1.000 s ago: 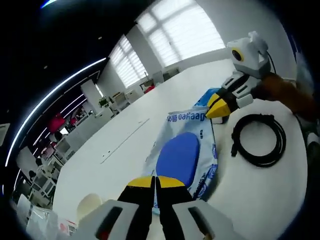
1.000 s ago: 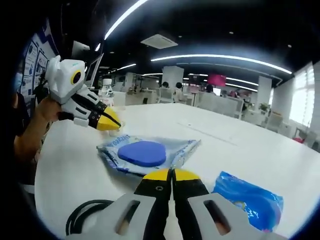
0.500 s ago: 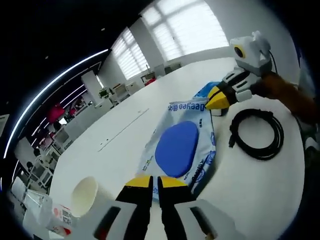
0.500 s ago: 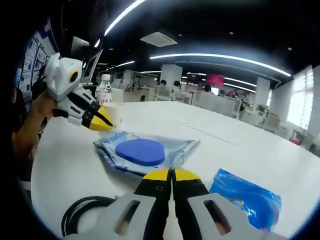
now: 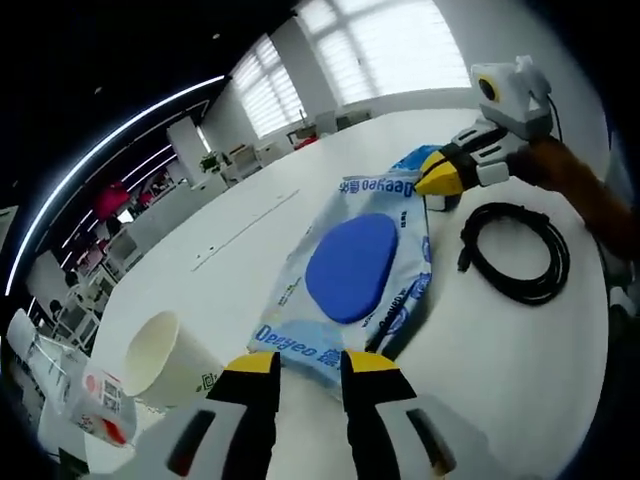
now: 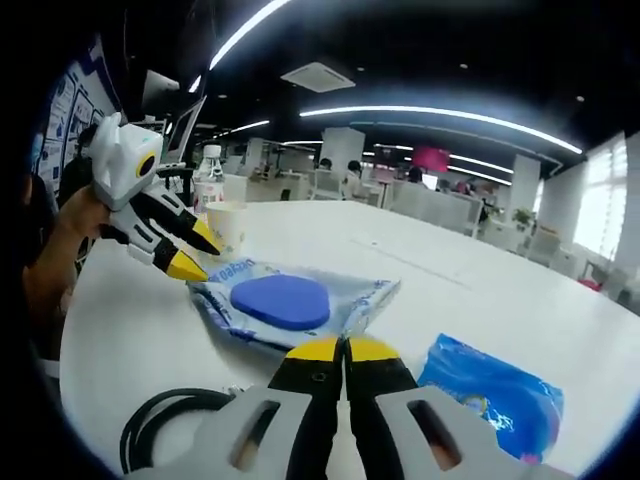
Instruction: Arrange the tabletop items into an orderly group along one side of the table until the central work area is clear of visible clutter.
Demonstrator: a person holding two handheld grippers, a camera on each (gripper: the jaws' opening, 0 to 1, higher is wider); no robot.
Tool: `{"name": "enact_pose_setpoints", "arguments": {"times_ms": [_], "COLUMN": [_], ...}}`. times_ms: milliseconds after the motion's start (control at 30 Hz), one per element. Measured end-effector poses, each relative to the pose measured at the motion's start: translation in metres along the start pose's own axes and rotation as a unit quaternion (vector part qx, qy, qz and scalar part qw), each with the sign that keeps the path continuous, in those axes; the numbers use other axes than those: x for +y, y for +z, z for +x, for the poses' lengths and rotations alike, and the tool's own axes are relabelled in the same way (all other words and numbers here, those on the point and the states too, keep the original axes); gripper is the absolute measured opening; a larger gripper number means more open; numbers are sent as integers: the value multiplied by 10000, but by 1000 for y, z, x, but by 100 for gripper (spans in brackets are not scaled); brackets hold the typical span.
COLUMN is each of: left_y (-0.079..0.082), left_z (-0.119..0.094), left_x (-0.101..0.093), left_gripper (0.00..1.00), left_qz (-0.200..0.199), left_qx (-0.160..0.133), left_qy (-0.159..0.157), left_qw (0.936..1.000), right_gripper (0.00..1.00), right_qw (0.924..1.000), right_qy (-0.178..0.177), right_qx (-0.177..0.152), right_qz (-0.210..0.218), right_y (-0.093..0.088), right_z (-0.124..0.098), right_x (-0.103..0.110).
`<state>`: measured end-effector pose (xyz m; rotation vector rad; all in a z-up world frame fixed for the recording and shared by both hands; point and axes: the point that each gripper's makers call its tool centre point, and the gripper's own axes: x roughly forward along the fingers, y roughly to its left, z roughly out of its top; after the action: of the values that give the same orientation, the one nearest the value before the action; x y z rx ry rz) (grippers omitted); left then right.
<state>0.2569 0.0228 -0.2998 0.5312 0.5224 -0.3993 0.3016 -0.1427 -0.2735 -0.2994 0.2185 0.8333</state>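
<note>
**Left gripper spread at wipes pack; right gripper closed and empty**

Left gripper [image 5: 308,362]: jaws parted, yellow tips standing at the near end of the wipes pack [image 5: 345,285], one to either side of its edge. Contact with the pack cannot be confirmed. In the right gripper view the same gripper [image 6: 197,252] shows its two yellow tips clearly separated, just at the pack's [image 6: 290,305] left end.

Right gripper [image 6: 335,350]: jaws pressed together, nothing between them. In the left gripper view it [image 5: 432,180] hangs over the far end of the wipes pack, tips together, held by a person's hand [image 5: 575,190].

Wipes pack: flat on the white tabletop [image 5: 500,390], pale blue wrapper with a dark blue oval lid facing up.

Black cable [image 5: 515,252]: coiled, lying on the tabletop beside the pack, towards the table's near edge, apart from it.

Blue packet [image 6: 490,395]: flat on the tabletop, close by the right gripper's jaws, apart from the wipes pack.

Paper cup [image 5: 155,355]: by the pack's near end; in the right gripper view it [image 6: 226,226] stands upright beyond the left gripper.

Plastic bottle [image 5: 95,400]: just beside the cup, at the tabletop's edge.
</note>
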Motion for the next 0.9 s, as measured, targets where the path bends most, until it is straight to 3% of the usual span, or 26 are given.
{"name": "enact_pose_setpoints", "arguments": {"times_ms": [233,900], "left_y": [-8,-10], "left_z": [4,11], "left_x": [-2,-10], "left_gripper": [26,21], "left_qz": [-191,-355], "left_qx": [134,227], "left_qy": [-92,-381], "left_qw": [9997,9984], "right_gripper": [0,0], "right_qw": [10000,10000], "right_qy": [1,25], "right_qx": [5,61], "right_qz": [-7,-54], "right_y": [-2,-6], "right_z": [1,2], "right_x": [-1,3]}}
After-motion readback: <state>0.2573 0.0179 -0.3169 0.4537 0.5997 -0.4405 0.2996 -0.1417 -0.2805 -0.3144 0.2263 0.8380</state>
